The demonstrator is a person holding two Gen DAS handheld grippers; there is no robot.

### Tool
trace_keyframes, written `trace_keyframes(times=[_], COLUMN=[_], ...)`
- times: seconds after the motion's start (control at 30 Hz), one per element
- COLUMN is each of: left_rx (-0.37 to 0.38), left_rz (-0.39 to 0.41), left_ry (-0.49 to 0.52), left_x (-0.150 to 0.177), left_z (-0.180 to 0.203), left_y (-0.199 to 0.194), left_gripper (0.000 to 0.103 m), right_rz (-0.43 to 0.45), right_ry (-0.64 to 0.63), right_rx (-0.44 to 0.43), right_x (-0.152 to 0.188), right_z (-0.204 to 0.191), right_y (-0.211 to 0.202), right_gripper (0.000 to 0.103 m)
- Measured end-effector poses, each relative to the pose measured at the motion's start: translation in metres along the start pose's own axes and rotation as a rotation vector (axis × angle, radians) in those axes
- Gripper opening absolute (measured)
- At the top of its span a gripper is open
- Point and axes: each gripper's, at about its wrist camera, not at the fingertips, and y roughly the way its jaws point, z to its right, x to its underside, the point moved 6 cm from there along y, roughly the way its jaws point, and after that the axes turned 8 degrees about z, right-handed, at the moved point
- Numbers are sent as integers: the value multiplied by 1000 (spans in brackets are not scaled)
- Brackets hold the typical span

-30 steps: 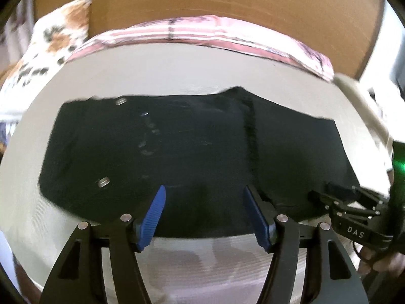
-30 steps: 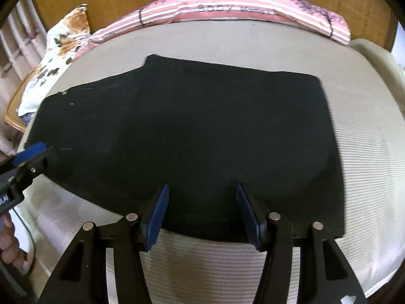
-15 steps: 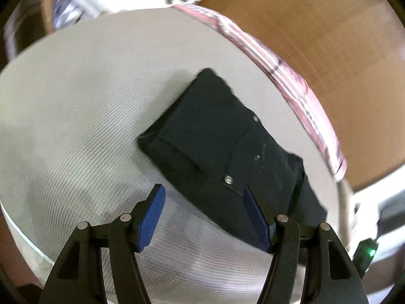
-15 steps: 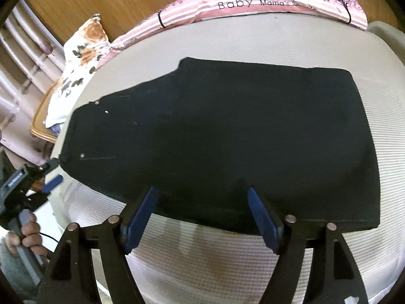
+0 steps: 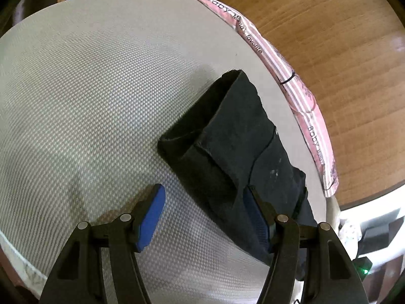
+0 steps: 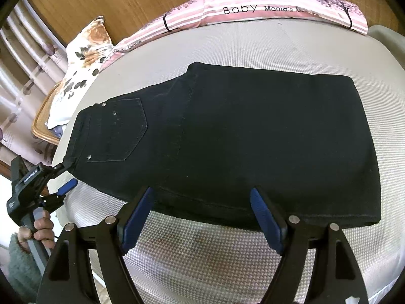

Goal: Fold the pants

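A: Where are the black denim pants (image 6: 240,136)?

B: Folded flat across the middle of the right wrist view, on the grey woven mattress (image 6: 278,45), waistband at centre left.

A: And the tongs?

B: The left tongs (image 5: 205,215) stand wide at the waistband corner, gripping nothing. The right tongs (image 6: 205,217) are wide too, above the near edge, empty.

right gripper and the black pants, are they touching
Cannot tell. In the right wrist view the right gripper has its blue fingers spread over the near edge of the black pants, but neither contact nor gap shows plainly.
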Motion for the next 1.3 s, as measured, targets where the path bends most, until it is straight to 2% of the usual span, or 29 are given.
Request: trace_keyframes(times=[0.17,0.37,0.57,0.8,0.83,0.97,1.07,1.23,1.3], left_rx=[48,82,123,114,105,76,54,-8,-3], left_rz=[15,76,97,100,100,94,87,129,144], left_ry=[-6,23,0,8,8,-1,10,133,192], left_x=[-5,-13,-19,-23,-24,-25,-24,-24,-22], left_z=[-1,-2,-5,0,1,-3,0,32,53], left_y=[5,10,13,24,26,33,34,20,12], left_gripper=[63,63,64,62,60,39,29,24,24], right_rz=[1,-7,-17,-14,-12,2,17,66,85], right_ry=[1,2,-14,-20,-19,0,22,45,63], right_rx=[15,24,33,28,28,28,23,25,30], right_x=[-2,-2,-2,-3,-3,-4,-7,-17,-21], right_z=[0,-1,-5,-10,-10,-6,-1,8,15], right_y=[1,4,7,8,7,3,-2,-16,-23], right_gripper=[77,77,77,77,77,77,77,77,77])
